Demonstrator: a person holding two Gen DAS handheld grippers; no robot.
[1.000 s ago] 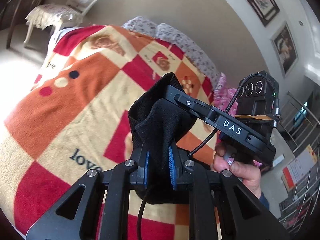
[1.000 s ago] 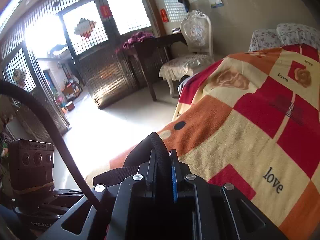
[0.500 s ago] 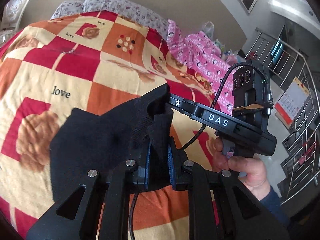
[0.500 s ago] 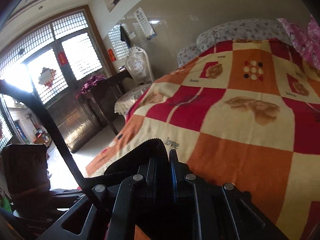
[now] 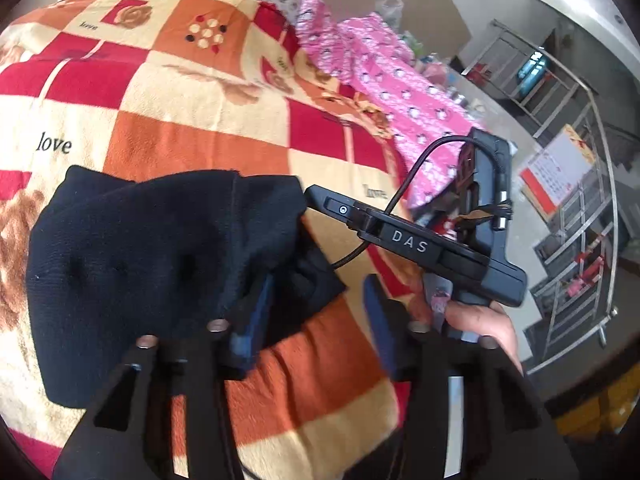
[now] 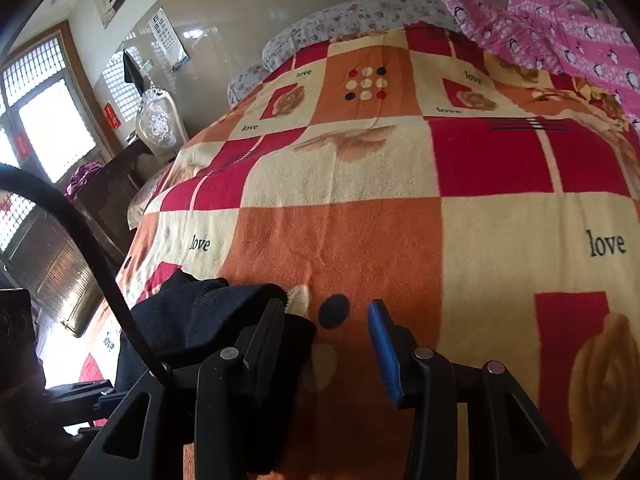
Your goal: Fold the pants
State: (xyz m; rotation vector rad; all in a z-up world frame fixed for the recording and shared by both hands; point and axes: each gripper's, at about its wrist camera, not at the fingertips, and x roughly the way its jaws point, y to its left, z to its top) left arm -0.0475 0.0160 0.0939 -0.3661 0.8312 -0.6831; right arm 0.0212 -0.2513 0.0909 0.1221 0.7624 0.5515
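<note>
The black pants (image 5: pixel 152 256) lie bunched and doubled over on the checked orange and red blanket (image 5: pixel 208 140). My left gripper (image 5: pixel 316 312) is just behind them. Its jaws are opening: a flap of the cloth still lies over the left blue pad (image 5: pixel 256 320) and in the gap, and the pads do not press on it. My right gripper (image 5: pixel 320 200) sits at the pants' right edge, held by a hand (image 5: pixel 484 320). In the right wrist view, the right gripper (image 6: pixel 324 340) is opening too. The pants (image 6: pixel 192 320) rest against its left finger.
Pink penguin-print bedding (image 5: pixel 400 92) is heaped along the bed's far right side. Floral pillows (image 6: pixel 360 20) lie at the head. A metal railing (image 5: pixel 580 240) stands beyond the bed's right side; a white chair (image 6: pixel 156 120) and a dark table (image 6: pixel 112 192) stand on the left.
Both grippers swung across the bed with the black cloth pinched in them and brought it down onto the blanket. Both pairs of jaws have now parted and the cloth lies loose.
</note>
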